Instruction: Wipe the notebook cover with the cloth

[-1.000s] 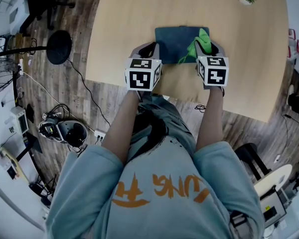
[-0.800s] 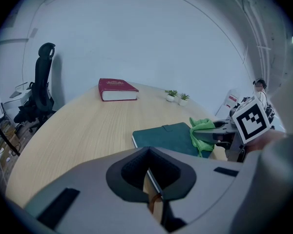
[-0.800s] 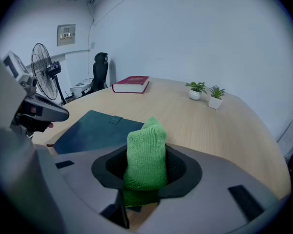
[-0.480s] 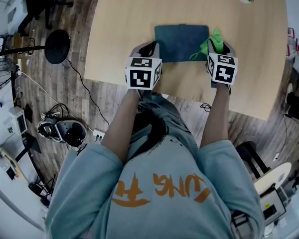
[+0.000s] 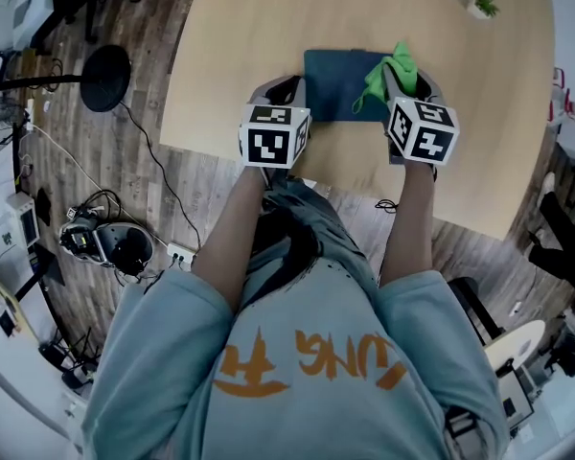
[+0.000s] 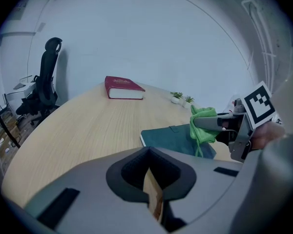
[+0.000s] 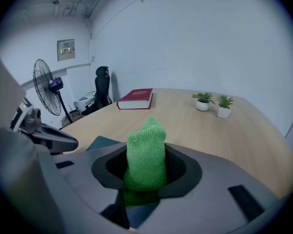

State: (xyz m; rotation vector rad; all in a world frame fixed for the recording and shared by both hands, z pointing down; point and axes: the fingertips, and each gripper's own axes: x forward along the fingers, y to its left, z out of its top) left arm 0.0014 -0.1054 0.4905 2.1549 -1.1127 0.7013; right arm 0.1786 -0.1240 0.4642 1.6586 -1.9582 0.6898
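Now: right gripper point(image 5: 409, 84) clenched on green cloth point(image 5: 383, 73) (soft, light, bunches easily), tail drooping over notebook point(image 5: 333, 84) below its tips. Notebook flat between grippers, thin, stiff cover, likely slides on table point(image 5: 268, 27). Left gripper point(image 5: 284, 91) closed, empty, beside its left edge; pin there.

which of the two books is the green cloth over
The teal notebook, the nearer one: the green cloth, held in the right gripper, hangs over its right end. The red book lies far beyond it.
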